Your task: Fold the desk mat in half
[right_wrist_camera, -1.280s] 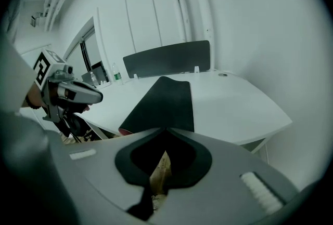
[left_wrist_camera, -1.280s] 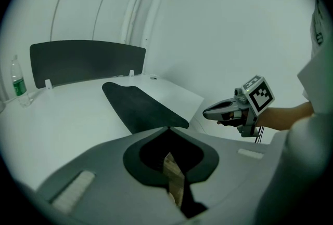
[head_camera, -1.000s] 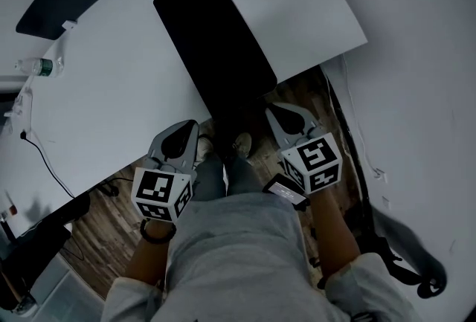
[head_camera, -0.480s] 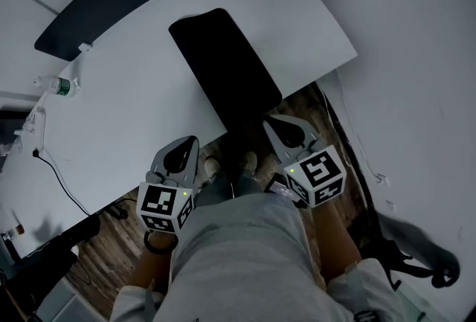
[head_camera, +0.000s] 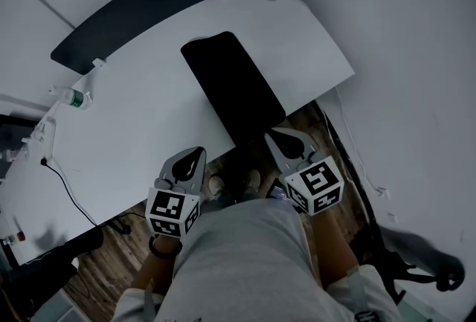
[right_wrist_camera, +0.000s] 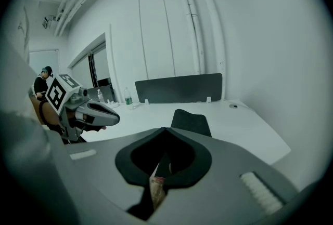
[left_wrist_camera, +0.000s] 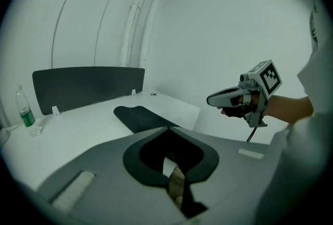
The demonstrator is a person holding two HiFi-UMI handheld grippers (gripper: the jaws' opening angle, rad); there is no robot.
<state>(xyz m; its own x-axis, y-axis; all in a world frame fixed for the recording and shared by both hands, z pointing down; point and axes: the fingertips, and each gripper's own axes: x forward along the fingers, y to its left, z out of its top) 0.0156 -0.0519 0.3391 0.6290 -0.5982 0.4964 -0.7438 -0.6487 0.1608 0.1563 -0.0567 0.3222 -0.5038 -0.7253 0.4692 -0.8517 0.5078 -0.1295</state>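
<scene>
— Fingers?
— Together and empty on the left gripper (left_wrist_camera: 167, 128) and right gripper (right_wrist_camera: 165, 129). We judge both are held short, flanking the desk mat (head_camera: 234, 90) at its near end.
— Mat?
— Flat on the surface (head_camera: 134, 127), reaching its near edge. We cannot tell single from doubled.

Overhead plus two views toward desk (head_camera: 134, 120)
</scene>
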